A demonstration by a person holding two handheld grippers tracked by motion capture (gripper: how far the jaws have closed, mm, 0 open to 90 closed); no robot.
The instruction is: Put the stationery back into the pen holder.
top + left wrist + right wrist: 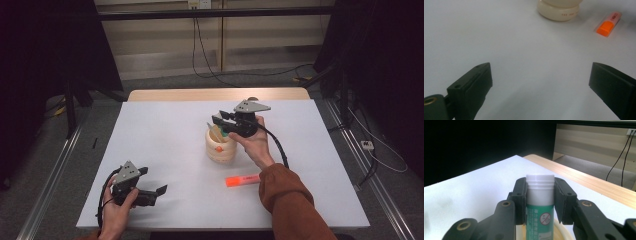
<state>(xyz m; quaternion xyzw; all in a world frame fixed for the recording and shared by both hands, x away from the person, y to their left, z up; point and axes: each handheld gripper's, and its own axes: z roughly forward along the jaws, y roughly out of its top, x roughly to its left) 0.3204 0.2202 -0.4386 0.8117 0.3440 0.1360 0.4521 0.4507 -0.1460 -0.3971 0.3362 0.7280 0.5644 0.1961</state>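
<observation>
Left gripper (161, 190) sits low at the near-left of the worktop (165, 130), jaws spread wide with nothing but bare white surface between them. I read it as parked: clear of the work, but pointed toward the middle so it can come in if needed. From its own view the cup (559, 9) and the marker (608, 24) lie ahead, well apart from the jaws.

Centre: one cream cup (220, 146), ribbed, standing upright on the worktop. Something pale leans inside it; I cannot tell what.

Over the cup, my right gripper (218, 121) holds the tube (540, 202), a green-labelled stick with a white cap. Jaws are narrowed onto it just below the cap, pads pressing on both sides, tube upright with its lower end down toward the cup's rim. My judgement: gripping high near the cap leaves the body free to slide down into the cup, and holding it vertical lines it with the opening.

Just right of the cup, near the right forearm, one orange marker (242, 180) lies flat on the worktop, likely waiting its turn.

Count: two grippers, one cup, one tube, one marker.
</observation>
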